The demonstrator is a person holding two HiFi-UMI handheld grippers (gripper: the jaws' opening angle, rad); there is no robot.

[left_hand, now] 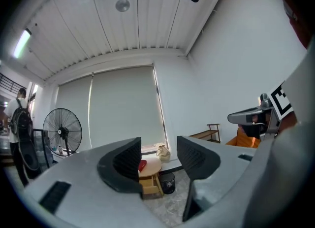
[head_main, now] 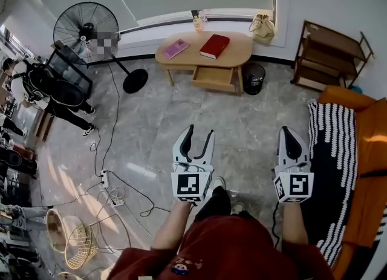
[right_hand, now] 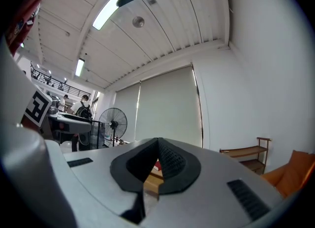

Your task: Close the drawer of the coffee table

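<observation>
Drawer (head_main: 213, 78) juts from the table (head_main: 242, 46) front at top centre, with bare floor (head_main: 151, 121) between it and the left gripper (head_main: 201, 132), jaws apart, and right gripper (head_main: 290, 132), jaws together on nothing.

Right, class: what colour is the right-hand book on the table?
The book is red, clearest in head view.

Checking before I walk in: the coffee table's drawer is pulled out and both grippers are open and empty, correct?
Not quite. Only the left gripper is open; the right gripper is shut and empty, as the right gripper view shows. The drawer is indeed pulled out.
</observation>
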